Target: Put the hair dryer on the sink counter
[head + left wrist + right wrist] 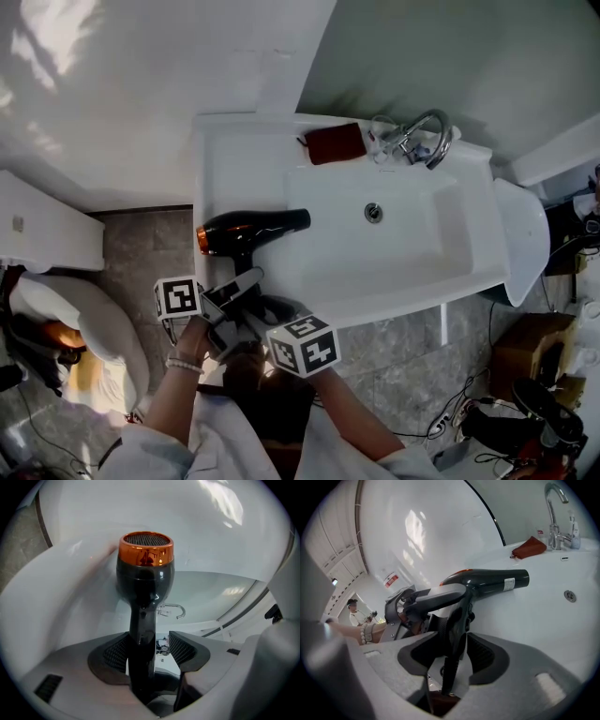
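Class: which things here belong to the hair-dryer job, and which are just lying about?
Job:
hair dryer
sink counter
left gripper
right gripper

Lying about:
dark red pouch
faucet

**Bathroom setting.** A white washbasin (422,253) with chrome faucet (427,136) and drain (373,213) stood against a pale wall (141,94) over grey stone floor tiles (141,248); loose cables (450,417) and a cardboard box (525,352) lay beside it.

1 dark red pouch (335,143) lying flat, just beside faucet | 1 chrome faucet (427,137), curved spout | 1 round drain (373,213) | grey tiled floor (141,248) | 1 cardboard box (520,349) on floor, right
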A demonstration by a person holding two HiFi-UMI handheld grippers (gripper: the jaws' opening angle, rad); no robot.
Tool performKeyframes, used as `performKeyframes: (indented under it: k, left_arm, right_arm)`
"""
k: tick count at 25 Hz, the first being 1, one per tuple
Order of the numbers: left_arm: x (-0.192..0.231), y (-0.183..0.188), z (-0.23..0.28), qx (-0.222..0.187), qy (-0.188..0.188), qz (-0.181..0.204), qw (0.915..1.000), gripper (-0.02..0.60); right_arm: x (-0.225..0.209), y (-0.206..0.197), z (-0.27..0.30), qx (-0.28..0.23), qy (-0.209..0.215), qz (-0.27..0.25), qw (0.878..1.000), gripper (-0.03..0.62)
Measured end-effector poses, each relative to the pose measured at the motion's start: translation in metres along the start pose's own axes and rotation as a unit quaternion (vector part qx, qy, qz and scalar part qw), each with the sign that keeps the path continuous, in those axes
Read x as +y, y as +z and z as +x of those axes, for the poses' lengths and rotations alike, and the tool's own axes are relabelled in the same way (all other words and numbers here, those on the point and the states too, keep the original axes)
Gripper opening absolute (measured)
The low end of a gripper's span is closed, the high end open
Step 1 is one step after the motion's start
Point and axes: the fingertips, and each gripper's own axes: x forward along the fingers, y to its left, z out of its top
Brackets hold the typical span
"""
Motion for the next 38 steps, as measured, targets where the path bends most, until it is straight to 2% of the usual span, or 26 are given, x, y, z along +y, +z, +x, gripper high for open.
performKeyframes:
  k: [2, 4, 15, 20, 25, 28, 35, 38]
  left_arm:
    - [0.0, 0.0, 0.0, 0.0, 0.001, 0.0, 1.0, 0.239]
    - [-0.001, 0.0, 0.0, -0.002, 0.001, -0.001, 1.0, 0.239]
    - [-0.013, -0.013, -0.024, -0.002, -0.003, -0.004, 1.0, 0.245]
    - [-0.021, -0.014, -0.045, -0.023, -0.013, -0.008, 0.9996, 0.245]
    - [-0.03, -0.01, -0.061, -0.045, -0.018, 0.012, 0.9988, 0.242]
    - [-0.037, -0.006, -0.063, -0.06, -0.028, 0.023, 0.9976, 0.192]
    - [-0.044, -0.012, -0.058, -0.063, -0.026, 0.053, 0.9963, 0.041]
    - [-0.046, -0.017, -0.057, -0.06, -0.023, 0.059, 0.9962, 0.006]
  right_arm:
    - [-0.003, -0.001, 0.0, -0.001, -0.008, 0.008, 1.0, 0.144]
    - [-0.004, 0.0, -0.002, -0.007, -0.012, 0.021, 1.0, 0.137]
    - [-0.003, 0.009, -0.013, -0.029, -0.012, 0.062, 0.998, 0.13]
    - [-0.004, 0.008, -0.01, -0.025, -0.013, 0.062, 0.998, 0.13]
    - [-0.004, 0.005, -0.002, -0.017, -0.016, 0.051, 0.998, 0.133]
    - [-0.004, 0.003, 0.003, -0.009, -0.015, 0.036, 0.999, 0.138]
    - [-0.003, 0.0, 0.01, 0.01, -0.01, 0.012, 1.0, 0.149]
    - [-0.002, -0.001, 0.011, 0.012, -0.007, 0.009, 1.0, 0.153]
